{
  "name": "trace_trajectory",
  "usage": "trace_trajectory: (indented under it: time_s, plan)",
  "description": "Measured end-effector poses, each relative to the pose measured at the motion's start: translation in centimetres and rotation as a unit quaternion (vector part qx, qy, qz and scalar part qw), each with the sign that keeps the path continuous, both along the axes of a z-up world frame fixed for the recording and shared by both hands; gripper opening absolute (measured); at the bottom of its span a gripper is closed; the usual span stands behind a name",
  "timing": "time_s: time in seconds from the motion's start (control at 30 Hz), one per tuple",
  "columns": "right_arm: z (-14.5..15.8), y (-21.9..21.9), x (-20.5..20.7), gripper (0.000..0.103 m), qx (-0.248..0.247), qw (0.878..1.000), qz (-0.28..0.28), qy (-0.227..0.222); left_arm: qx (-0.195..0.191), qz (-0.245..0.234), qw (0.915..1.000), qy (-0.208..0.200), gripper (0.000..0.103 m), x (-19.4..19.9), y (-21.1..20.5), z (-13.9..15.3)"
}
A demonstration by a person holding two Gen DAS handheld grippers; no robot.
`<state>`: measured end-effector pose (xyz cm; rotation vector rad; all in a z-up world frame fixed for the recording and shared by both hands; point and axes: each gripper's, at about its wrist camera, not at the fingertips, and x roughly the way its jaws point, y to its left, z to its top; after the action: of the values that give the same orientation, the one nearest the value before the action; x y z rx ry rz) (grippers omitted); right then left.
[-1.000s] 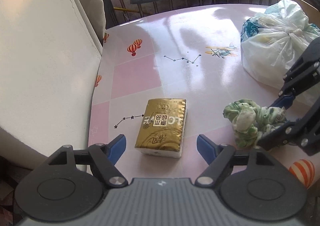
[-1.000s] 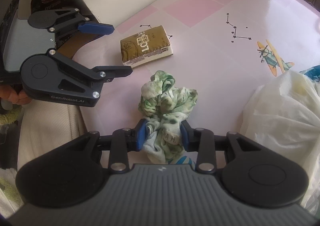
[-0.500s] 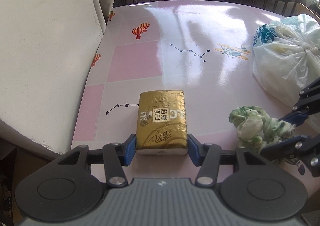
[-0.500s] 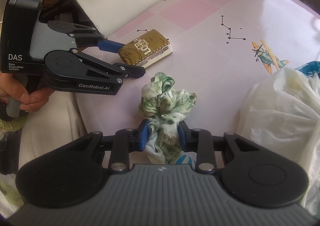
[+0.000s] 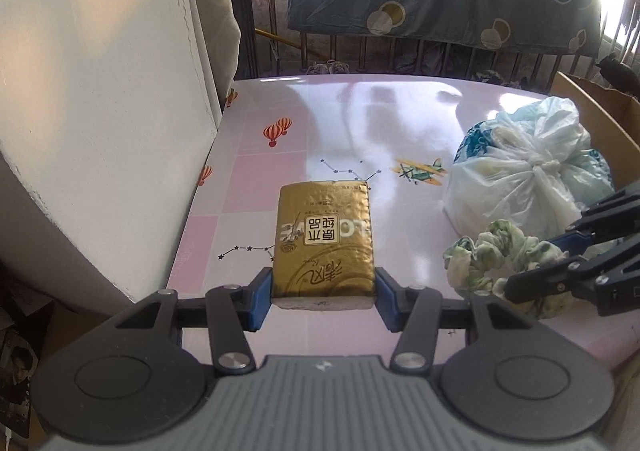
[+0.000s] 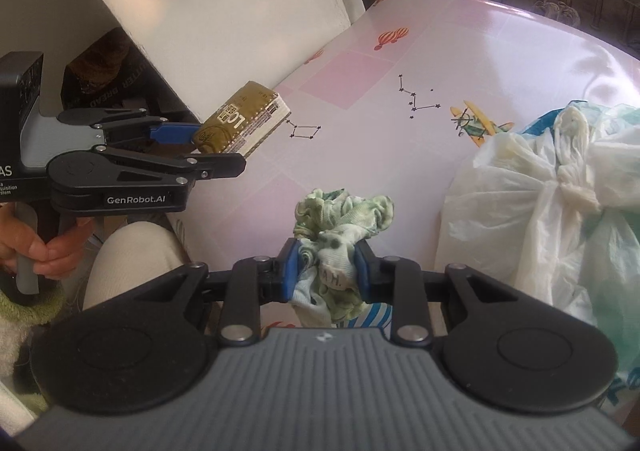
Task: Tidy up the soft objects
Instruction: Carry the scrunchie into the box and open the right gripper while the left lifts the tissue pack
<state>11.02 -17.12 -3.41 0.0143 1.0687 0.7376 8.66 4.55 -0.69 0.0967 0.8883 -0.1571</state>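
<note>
The left gripper pinches the gold tissue pack lengthwise, raised left of the tied plastic bag; the right gripper clamps the green cloth nearer that bag.

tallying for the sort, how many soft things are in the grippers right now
2. The gold tissue pack is clamped in the left gripper, lifted off the table. The green cloth is pinched in the right gripper. A tied plastic bag sits ungripped.
</note>
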Motion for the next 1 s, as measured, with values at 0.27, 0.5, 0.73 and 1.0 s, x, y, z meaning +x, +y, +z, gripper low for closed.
trace_trajectory:
  time_s: [0.27,0.5,0.73,1.0]
  plan:
    - [4.9,-7.6,-4.5,0.027,0.036,0.994,-0.097,-0.039,-0.055,-0.067,0.9952,-0.044,0.054,-1.2,-5.8,4.8]
    - [8.7,-19.0,-9.8,0.027,0.046,0.972,-0.216,-0.076,-0.078,-0.143,0.985,-0.056,0.054,-1.2,-14.1,7.2]
    - [9.7,-31.2,-14.2,0.029,-0.001,0.939,-0.337,-0.072,-0.079,-0.214,0.9723,-0.048,0.054,-1.7,-22.9,6.9]
    - [4.2,-36.6,-12.8,0.031,-0.043,0.929,-0.367,-0.016,-0.061,-0.256,0.9641,-0.032,0.054,-2.2,-29.5,5.5]
